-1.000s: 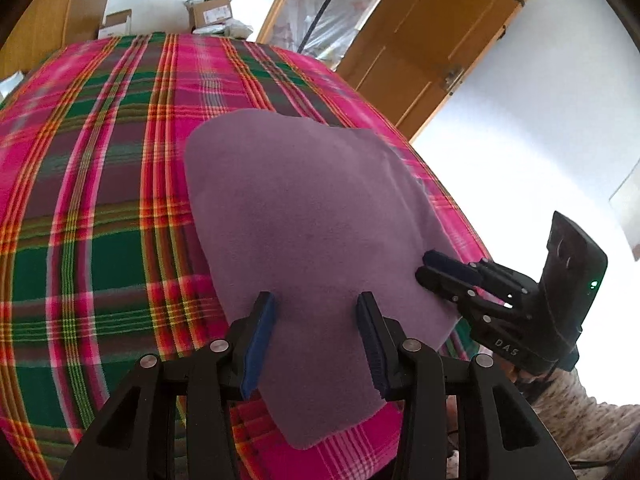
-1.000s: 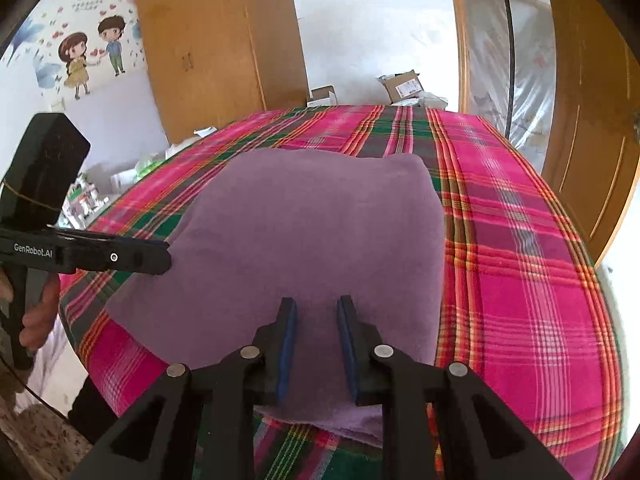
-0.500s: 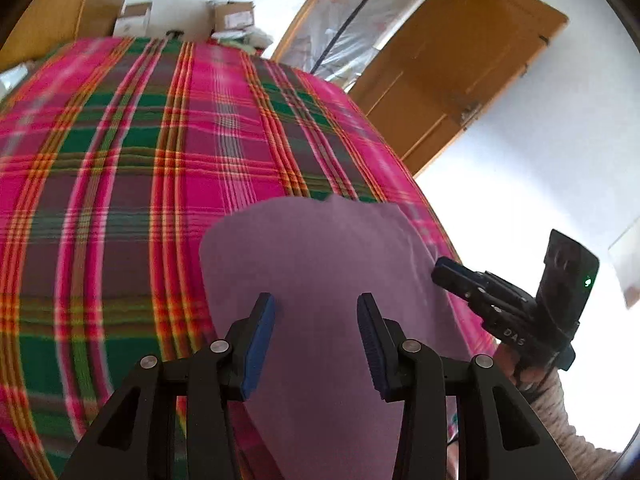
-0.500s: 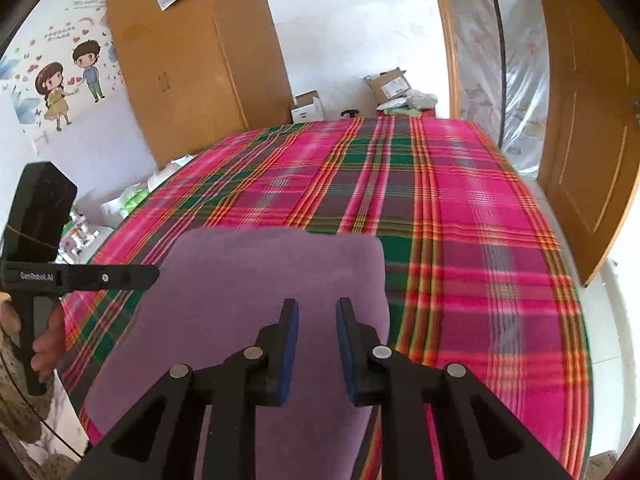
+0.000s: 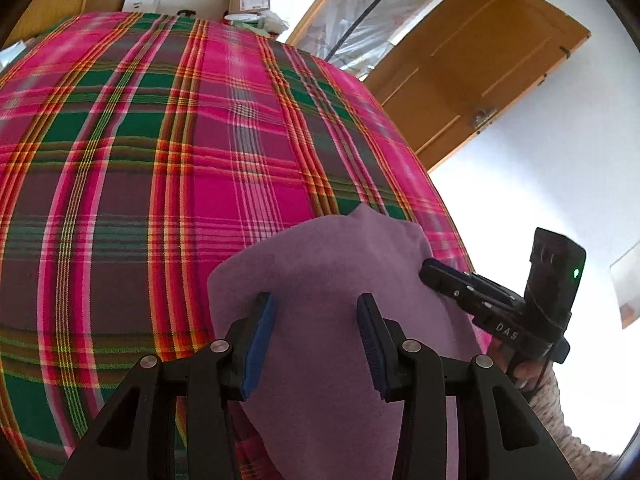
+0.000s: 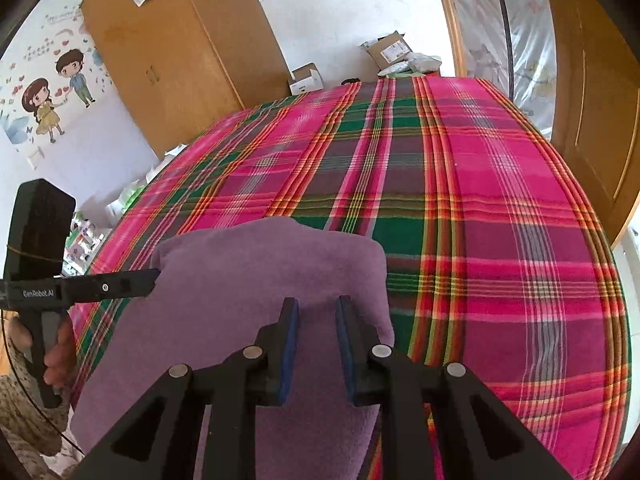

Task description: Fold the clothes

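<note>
A purple fleece cloth [image 5: 328, 280] lies at the near edge of the plaid bed; it also shows in the right wrist view [image 6: 256, 280]. My left gripper [image 5: 316, 304] is open, its jaws wide apart above the cloth's near part. My right gripper [image 6: 316, 308] is open with a narrower gap, over the cloth's right near part. In the left wrist view the right gripper [image 5: 436, 270] touches the cloth's right edge. In the right wrist view the left gripper [image 6: 148, 278] sits at the cloth's left edge.
The bed carries a pink, green and red plaid cover [image 5: 160, 140]. A wooden door [image 5: 480, 72] stands to the right. A wooden wardrobe [image 6: 172, 48] and cardboard boxes [image 6: 388, 50] stand beyond the far end of the bed.
Both grippers have pulled back and up, so the cloth looks smaller and lower in both views. The cloth now shows bunched at the near edge. Both stay open.
</note>
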`<state>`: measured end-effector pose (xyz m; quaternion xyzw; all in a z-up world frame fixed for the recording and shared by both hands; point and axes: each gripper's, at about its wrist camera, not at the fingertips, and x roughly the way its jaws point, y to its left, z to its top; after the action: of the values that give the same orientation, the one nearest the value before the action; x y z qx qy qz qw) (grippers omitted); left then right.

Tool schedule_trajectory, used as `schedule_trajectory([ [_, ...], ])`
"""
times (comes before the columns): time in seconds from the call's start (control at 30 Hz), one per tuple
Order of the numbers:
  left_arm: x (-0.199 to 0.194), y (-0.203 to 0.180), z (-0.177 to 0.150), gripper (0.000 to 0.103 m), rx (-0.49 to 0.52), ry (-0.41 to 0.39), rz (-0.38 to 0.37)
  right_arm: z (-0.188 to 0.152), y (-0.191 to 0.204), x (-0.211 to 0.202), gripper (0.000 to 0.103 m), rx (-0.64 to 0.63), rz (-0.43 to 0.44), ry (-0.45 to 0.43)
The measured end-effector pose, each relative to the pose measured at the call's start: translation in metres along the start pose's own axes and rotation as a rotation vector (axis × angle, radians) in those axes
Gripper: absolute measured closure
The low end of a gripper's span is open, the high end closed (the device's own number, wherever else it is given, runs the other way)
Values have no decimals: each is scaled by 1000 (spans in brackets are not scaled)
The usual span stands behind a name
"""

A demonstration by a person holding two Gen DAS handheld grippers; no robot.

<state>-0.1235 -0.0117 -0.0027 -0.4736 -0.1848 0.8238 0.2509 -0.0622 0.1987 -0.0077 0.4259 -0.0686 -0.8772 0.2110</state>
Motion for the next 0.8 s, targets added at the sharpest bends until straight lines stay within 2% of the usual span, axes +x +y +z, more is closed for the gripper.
schedule_trajectory([
  [0.27,-5,13,4,59,-72,32,-53,2,-13,-20,83,101,75,-9],
  [0.33,-12,16,2,59,-77,37,-45,-2,-19,-28,70,128,100,-8],
  [0.37,-14,18,0,59,-82,44,-36,-4,-22,-32,59,138,103,-7],
  [0.4,-16,19,-2,59,-87,50,-32,-7,-23,-36,53,144,96,-5],
  [0.53,-25,27,-8,57,-111,62,-41,-18,-30,-47,44,160,97,10],
  [0.57,-28,29,-10,48,-121,68,-54,-21,-33,-49,38,169,108,22],
  [0.6,-30,31,-12,44,-134,77,-82,-23,-36,-49,35,180,117,32],
  [0.7,-35,37,-19,42,-173,105,-146,-29,-47,-51,33,238,154,50],
  [0.8,-37,43,-24,42,-205,128,-147,-34,-54,-48,29,300,221,95],
])
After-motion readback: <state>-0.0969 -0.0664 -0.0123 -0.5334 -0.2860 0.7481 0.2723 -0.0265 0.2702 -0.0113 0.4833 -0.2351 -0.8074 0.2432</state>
